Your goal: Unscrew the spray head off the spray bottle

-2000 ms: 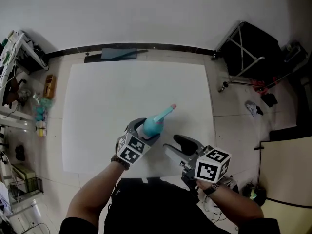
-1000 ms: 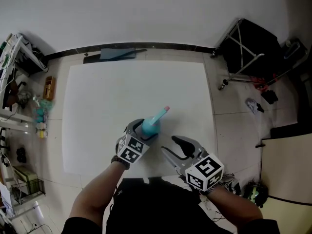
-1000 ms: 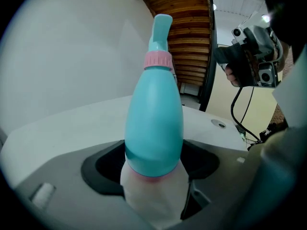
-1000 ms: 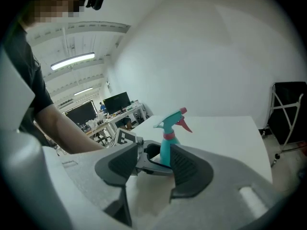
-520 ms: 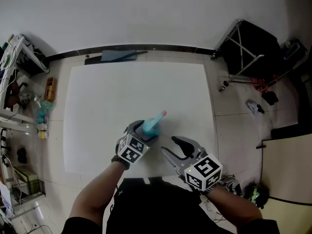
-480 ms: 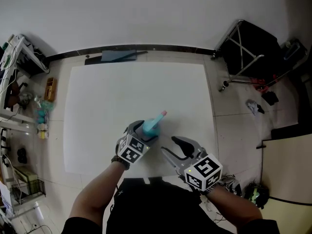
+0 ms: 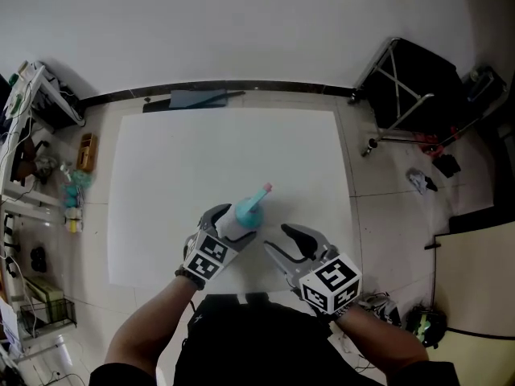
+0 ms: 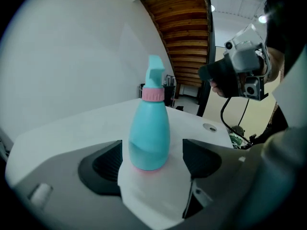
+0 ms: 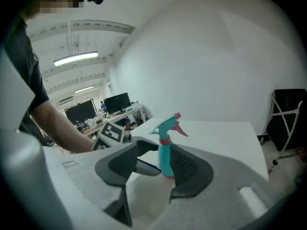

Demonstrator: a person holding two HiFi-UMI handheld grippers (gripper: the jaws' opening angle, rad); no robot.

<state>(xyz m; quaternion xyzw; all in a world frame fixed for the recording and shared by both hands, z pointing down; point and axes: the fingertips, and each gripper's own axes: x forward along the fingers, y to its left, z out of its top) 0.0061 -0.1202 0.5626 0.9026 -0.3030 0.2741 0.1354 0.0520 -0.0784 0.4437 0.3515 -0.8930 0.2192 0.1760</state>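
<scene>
Teal spray bottle (image 7: 246, 211) stood upright on the white table (image 7: 185, 151), its spray head (image 7: 262, 192) not yet off. My left gripper (image 7: 231, 222) straddled the bottle's base. Its fingers (image 8: 101, 163) were apart, had just been opening, and weren't touching it. My right gripper (image 7: 278, 240) sat just right of the bottle, fingers apart, gripping nothing.

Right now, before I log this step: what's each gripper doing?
Left gripper: open, jaws just been opening, spray bottle between them, ungripped.
Right gripper: open, holding nothing.
</scene>
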